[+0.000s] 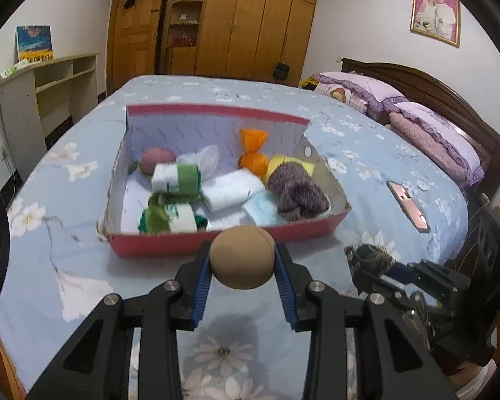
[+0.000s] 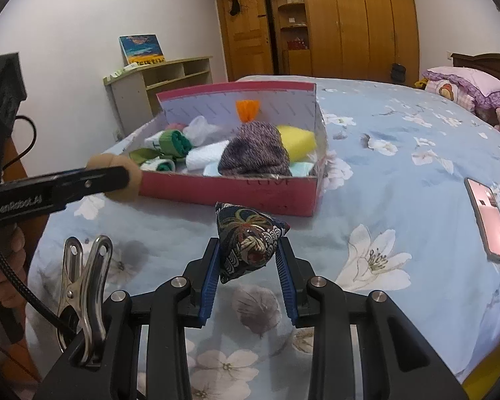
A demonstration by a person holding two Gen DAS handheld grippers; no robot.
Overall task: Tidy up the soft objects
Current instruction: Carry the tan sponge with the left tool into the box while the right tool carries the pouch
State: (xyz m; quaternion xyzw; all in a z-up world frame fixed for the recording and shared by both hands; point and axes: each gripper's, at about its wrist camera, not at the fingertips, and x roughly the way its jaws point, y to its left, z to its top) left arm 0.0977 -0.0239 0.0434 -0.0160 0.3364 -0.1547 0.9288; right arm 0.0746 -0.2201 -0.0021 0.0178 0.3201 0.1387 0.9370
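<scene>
1. The left tongs [image 1: 241,268] are clamped on a tan foam ball [image 1: 241,256], held above the bed [image 1: 83,266] just short of the near wall of the red cardboard box [image 1: 170,241].
2. The right tongs [image 2: 248,260] are clamped on a dark patterned pyramid beanbag [image 2: 246,241], also in front of the box's near wall, toward its right end.
3. The box already holds rolled green-and-white socks [image 1: 176,180], a white folded cloth [image 1: 233,190], a purple knit piece [image 1: 298,193], a yellow sponge [image 2: 298,140] and an orange cloth bundle [image 1: 253,153].
4. Done well, the ball should probably be lifted clear over the near wall and let go over the bare patch by the box's left wall, low enough not to bounce out.
5. The beanbag likely suits the near right corner, beside the knit piece; moving one hand at a time avoids the tongs colliding.
6. A pink phone [image 2: 490,223] lies on the bed toward its right edge, well apart from the box.
7. Readable writing: "GenRobot.AI" on the left tongs' side in the right wrist view; marks on the box's near wall are illegible.
</scene>
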